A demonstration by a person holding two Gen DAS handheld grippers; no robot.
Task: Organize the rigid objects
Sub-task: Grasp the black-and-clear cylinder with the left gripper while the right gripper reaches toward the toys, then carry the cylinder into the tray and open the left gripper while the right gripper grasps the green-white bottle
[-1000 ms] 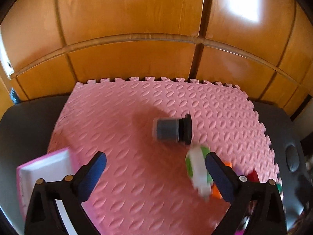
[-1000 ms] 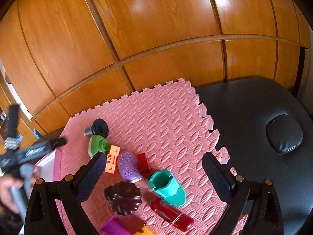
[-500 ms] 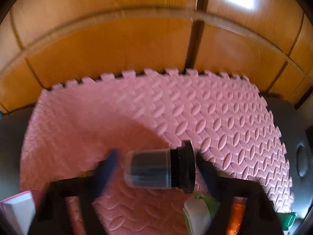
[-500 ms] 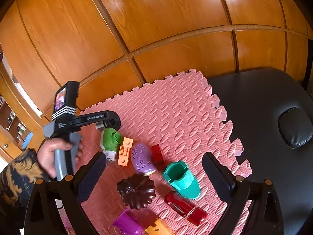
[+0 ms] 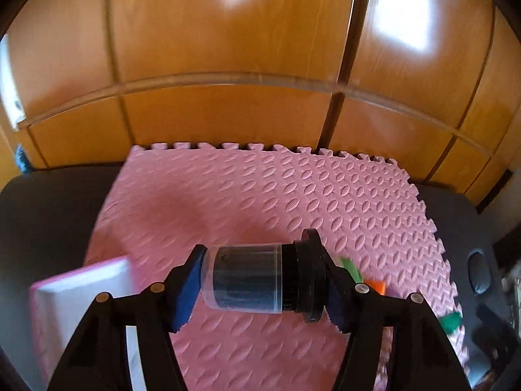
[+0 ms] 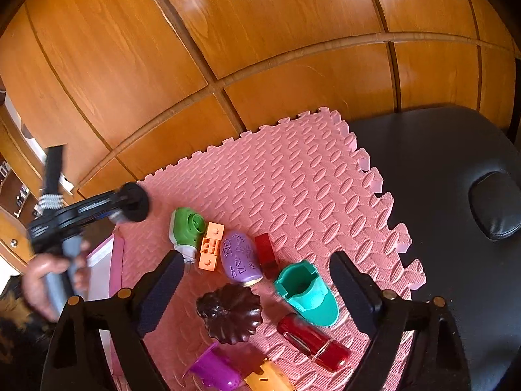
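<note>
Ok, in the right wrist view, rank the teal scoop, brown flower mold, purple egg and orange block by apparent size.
1. brown flower mold and teal scoop: look alike, so unranked; both also lie nearer the camera.
2. purple egg
3. orange block

1. A pink foam mat with an embossed oval pattern and jigsaw-toothed edges spreads ahead of and beneath the fingers in both wrist views.
2. A black padded surface lies under the mat, showing past its edges to the right of the right-hand fingers and to the left of the left-hand fingers.
3. A round dimple is pressed into that padding, well to the right of the right-hand fingers.
4. Glossy wooden panelling, divided by dark grooves and a raised rail, rises beyond the far edge of the mat, ahead of the fingers.
</note>
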